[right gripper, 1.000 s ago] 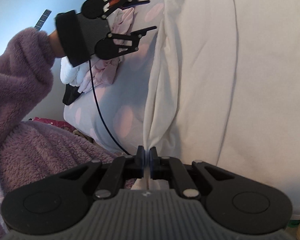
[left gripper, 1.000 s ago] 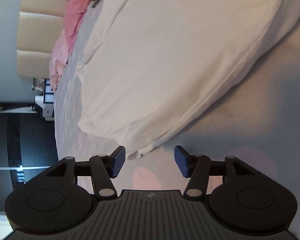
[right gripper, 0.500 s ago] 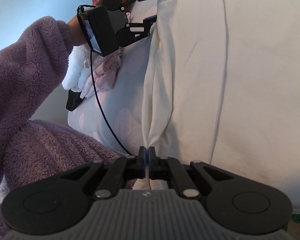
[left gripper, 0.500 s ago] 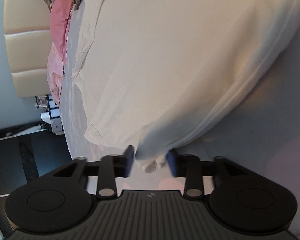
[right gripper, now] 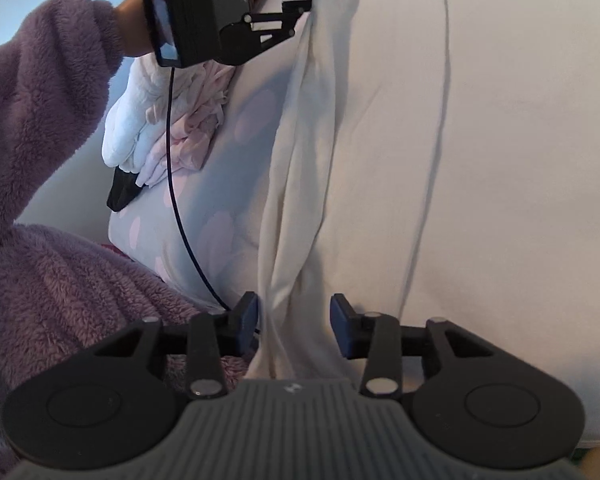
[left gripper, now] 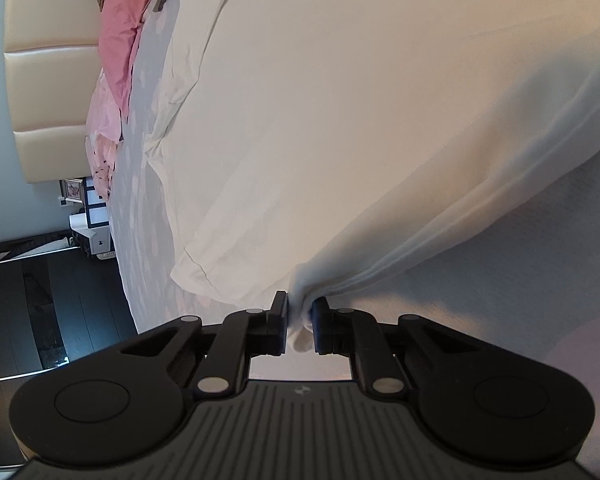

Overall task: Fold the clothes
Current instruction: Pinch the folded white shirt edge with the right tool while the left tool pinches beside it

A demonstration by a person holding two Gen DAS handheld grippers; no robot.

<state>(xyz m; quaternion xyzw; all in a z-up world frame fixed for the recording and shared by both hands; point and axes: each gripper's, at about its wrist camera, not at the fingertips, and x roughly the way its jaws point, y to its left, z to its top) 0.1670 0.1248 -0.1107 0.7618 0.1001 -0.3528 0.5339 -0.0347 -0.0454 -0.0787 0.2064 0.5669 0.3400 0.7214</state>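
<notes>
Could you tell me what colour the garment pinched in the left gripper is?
Cream, plain and unpatterned; the garment shows best in the left wrist view, bunched between the left gripper fingers.

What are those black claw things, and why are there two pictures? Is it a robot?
No robot here. A person in a fuzzy purple sleeve holds two black pinching tools, one in each hand. Each tool has a small camera looking out between its two fingers, so you get one picture per tool.

The left gripper has pinched a corner of a cream garment spread on a bed with a grey, pink-spotted cover. You can also see that tool from the other camera. The right gripper is open, with the garment's edge lying loose between its fingers. More clothes lie crumpled nearby. The job is folding clothes.
</notes>
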